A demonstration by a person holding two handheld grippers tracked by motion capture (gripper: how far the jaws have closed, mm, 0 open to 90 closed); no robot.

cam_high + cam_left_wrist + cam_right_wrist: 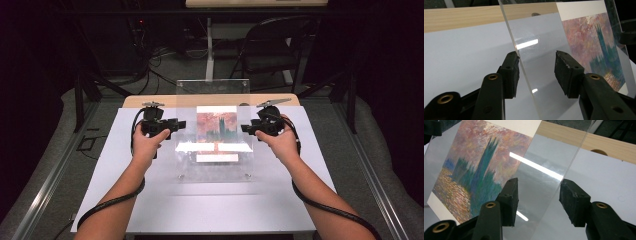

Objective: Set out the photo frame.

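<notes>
Acrylic panel (215, 130), clear and tilted up off the desk (150, 200), stood at the middle of the white surface with a painted print (216, 127) showing through it. Left of the panel, the left hand-held gripper (177, 123) pointed inward at the panel's left edge; in the left gripper view its jaws were spread, the panel's edge running between them close to one pad (510, 72), not pinched. Right of the panel, the right hand-held gripper (246, 128) faced the opposite edge, jaws likewise spread astride it in the right gripper view, with a gap at each pad (574, 200). The panel's long axis ran across, from one hand-held gripper to the other, so both hands looked about equally near. Each edge already lay inside its jaws; the coming move probably depended on closing squarely across the thin sheet.
</notes>
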